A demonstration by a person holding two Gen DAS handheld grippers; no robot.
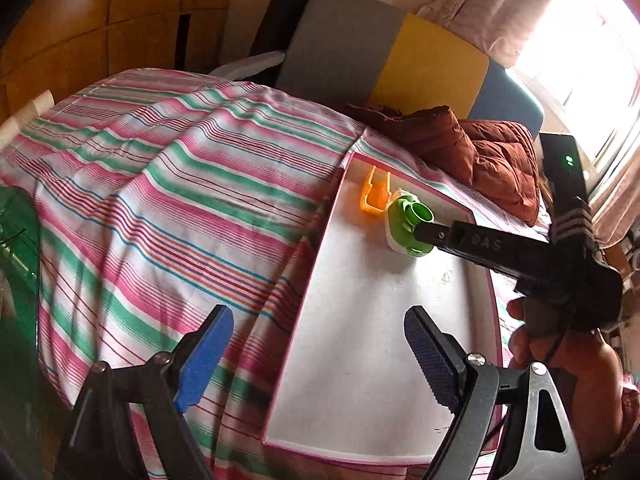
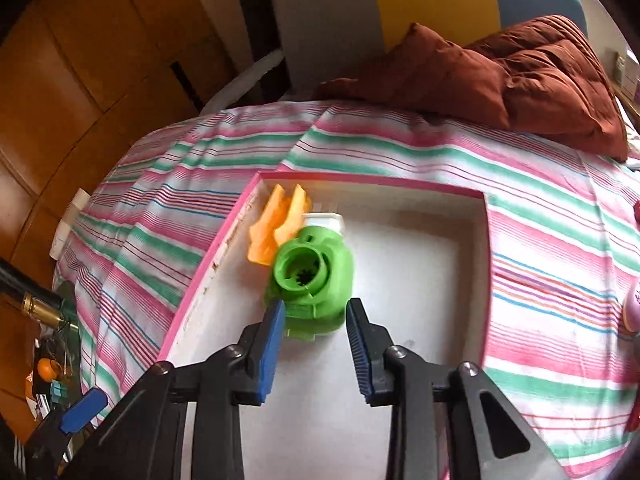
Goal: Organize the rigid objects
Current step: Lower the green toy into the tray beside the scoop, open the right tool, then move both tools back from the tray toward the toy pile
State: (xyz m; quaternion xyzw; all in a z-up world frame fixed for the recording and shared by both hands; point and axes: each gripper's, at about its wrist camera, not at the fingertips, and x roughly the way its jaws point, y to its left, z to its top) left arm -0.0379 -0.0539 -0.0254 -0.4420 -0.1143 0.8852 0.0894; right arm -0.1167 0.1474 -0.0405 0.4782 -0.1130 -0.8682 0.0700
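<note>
A bed covered in a pink, green and white striped sheet [image 1: 168, 168] fills both views, with a rust-brown quilted cushion [image 2: 532, 76] lying at its far side. On the sheet sits a shallow white tray with a pink rim [image 2: 208, 276].

Three small things are grouped in the tray's far left corner. The green plastic piece [image 2: 316, 276], round-mouthed and chunky, lies nearest the cameras. It rests against a white block [image 2: 326, 220] behind it, and an orange clip [image 2: 276, 228] lies just beside it, close to the tray's left wall.

The left gripper [image 1: 320, 360] hangs over the tray's near left edge with its blue-padded fingers [image 1: 204, 360] spread wide and nothing between them.

The right gripper [image 2: 316, 340] points down at the green piece. Its jaws stand partly closed, one pad on either side of the piece's near end. The left pad looks to be touching the green plastic. The right pad appears just clear of it, though the blur makes that hard to judge, so I cannot say that it has a firm hold. In the left wrist view one black finger of this gripper reaches to the green piece.
</note>
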